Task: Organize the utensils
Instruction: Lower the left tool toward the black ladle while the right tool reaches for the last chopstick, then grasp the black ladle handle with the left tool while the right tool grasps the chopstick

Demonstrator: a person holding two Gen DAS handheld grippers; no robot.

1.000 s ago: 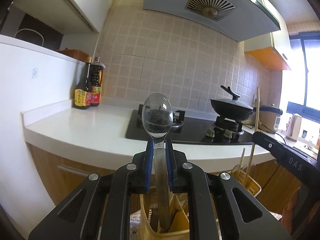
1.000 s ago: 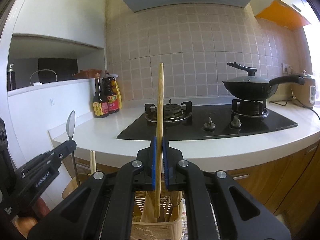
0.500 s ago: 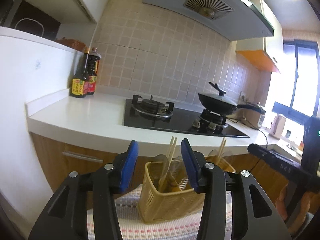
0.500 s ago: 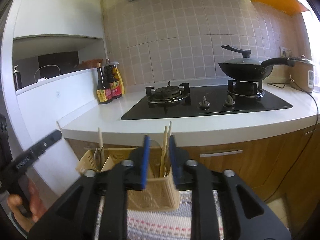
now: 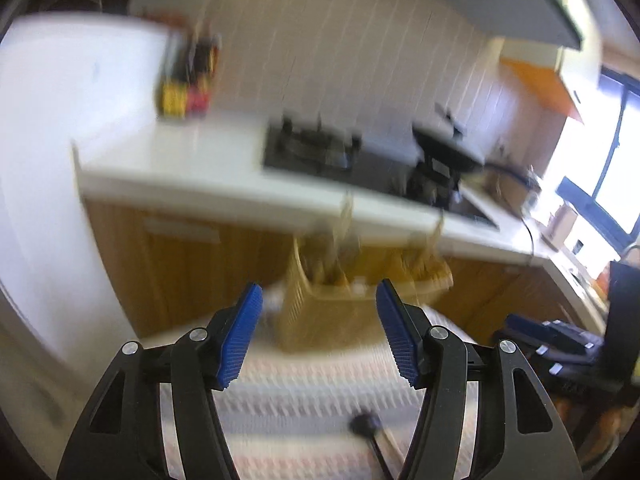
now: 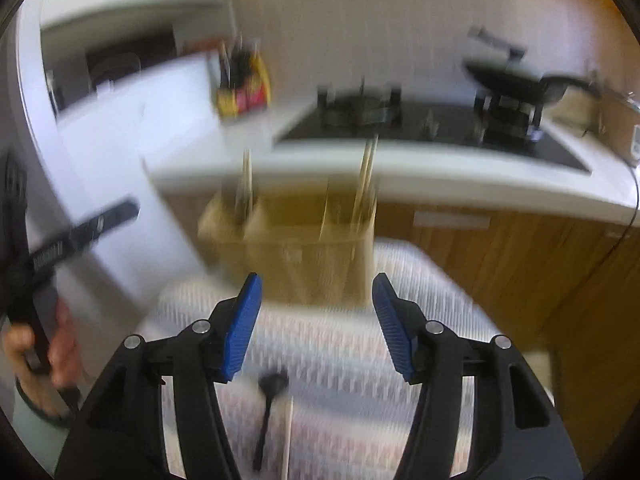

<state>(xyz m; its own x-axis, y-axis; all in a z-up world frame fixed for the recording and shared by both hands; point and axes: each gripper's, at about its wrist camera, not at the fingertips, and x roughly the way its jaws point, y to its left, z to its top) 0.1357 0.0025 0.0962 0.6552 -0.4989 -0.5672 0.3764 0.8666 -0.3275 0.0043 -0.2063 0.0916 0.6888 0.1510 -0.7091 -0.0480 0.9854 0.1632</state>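
Note:
Both views are motion-blurred. A yellow divided utensil basket [image 5: 340,308] [image 6: 296,256] stands on a striped cloth [image 6: 328,344], with chopsticks [image 6: 366,176] and other utensils sticking up from it. My left gripper [image 5: 319,330] is opening in front of the basket, nothing between its blue pads. My right gripper [image 6: 316,326] is also opening and holds nothing. On the cloth below the right gripper lie a black spoon [image 6: 269,404] and a single wooden chopstick [image 6: 289,436]. The black spoon [image 5: 368,426] also shows low in the left wrist view.
Behind the basket runs a white counter [image 6: 400,168] with a black gas hob [image 6: 420,120], a pan [image 6: 516,80] and sauce bottles [image 6: 242,88]. Wooden cabinet fronts [image 5: 180,264] stand below. A hand holding the other gripper [image 6: 60,240] is at the left edge.
The left gripper let go of the metal spoon and the right let go of the chopstick into the basket. Both opened, drew back and tilted down toward the cloth.

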